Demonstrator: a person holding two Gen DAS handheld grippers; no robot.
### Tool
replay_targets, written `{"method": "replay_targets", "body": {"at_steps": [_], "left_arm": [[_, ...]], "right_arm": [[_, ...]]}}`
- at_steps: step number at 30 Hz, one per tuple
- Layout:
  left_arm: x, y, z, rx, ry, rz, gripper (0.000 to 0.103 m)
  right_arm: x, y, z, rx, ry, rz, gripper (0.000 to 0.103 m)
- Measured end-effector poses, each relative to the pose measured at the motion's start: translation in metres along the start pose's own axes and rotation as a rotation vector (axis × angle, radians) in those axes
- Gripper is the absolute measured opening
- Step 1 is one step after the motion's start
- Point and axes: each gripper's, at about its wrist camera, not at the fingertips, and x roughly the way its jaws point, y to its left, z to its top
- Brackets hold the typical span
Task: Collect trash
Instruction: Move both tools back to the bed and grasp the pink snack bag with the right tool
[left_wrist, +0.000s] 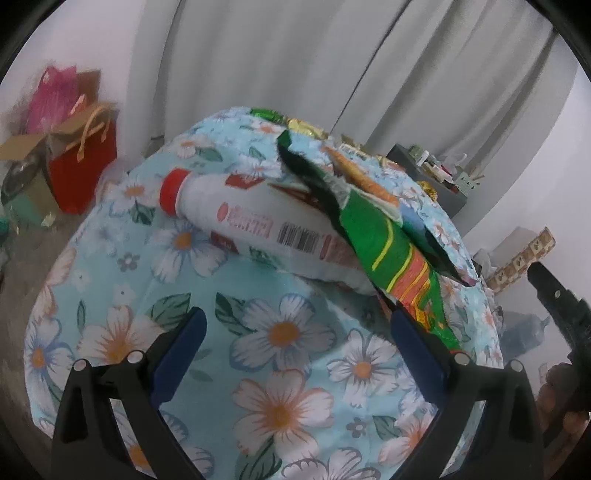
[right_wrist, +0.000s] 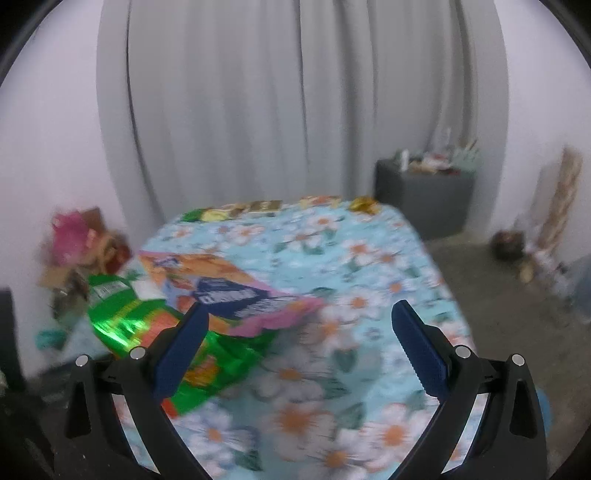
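Observation:
A white plastic bottle (left_wrist: 258, 225) with a red cap lies on its side on the floral tablecloth (left_wrist: 280, 354). A crumpled green snack wrapper (left_wrist: 384, 247) drapes over the bottle's base end. My left gripper (left_wrist: 295, 325) hovers open just short of the bottle, with nothing between its fingers. In the right wrist view the green wrapper (right_wrist: 129, 325) lies at the table's left, with an orange-and-pink snack bag (right_wrist: 229, 288) overlapping it. My right gripper (right_wrist: 299, 317) is open and empty, its left finger in front of both wrappers. More shiny wrappers (right_wrist: 258, 210) line the far table edge.
A red gift bag (left_wrist: 83, 166) and cardboard boxes sit on the floor to the left. A dark grey cabinet (right_wrist: 424, 195) with clutter on top stands by the curtain (right_wrist: 277, 103). The other gripper's black handle and a hand (left_wrist: 561, 332) show at right.

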Motion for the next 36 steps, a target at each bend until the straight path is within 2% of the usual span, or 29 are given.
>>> {"method": "replay_targets", "body": {"at_steps": [3,7,12,15,19,26,28,30,33,36], "left_arm": [[0.001,0.004,0.0,-0.041,-0.002,-0.007,0.097],[0.001,0.007,0.0,-0.03,-0.023,-0.027,0.097],[0.005,0.01,0.001,0.025,-0.018,-0.141,0.097],[0.005,0.012,0.003,0.026,-0.011,-0.239,0.097],[-0.002,0.008,0.001,0.066,-0.056,-0.255,0.097],[-0.012,0.0,-0.002,0.124,-0.085,-0.269,0.097],[-0.013,-0.003,-0.004,0.148,-0.093,-0.265,0.097],[-0.016,-0.005,-0.005,0.166,-0.096,-0.263,0.097],[-0.017,-0.008,-0.008,0.187,-0.096,-0.261,0.097],[-0.017,-0.009,-0.009,0.194,-0.098,-0.259,0.097]], "right_arm": [[0.007,-0.003,0.0,0.058,0.015,0.054,0.095],[0.02,-0.016,-0.002,0.19,0.075,0.18,0.095],[0.033,-0.037,-0.007,0.396,0.157,0.385,0.079],[0.04,-0.042,-0.009,0.469,0.194,0.462,0.073],[0.056,-0.047,-0.009,0.566,0.246,0.548,0.067],[0.094,-0.046,-0.018,0.671,0.367,0.524,0.051],[0.104,-0.044,-0.021,0.69,0.392,0.527,0.044],[0.111,-0.041,-0.023,0.692,0.403,0.529,0.025],[0.111,-0.04,-0.024,0.69,0.394,0.532,0.012],[0.103,-0.047,-0.023,0.685,0.352,0.533,0.006]]}}
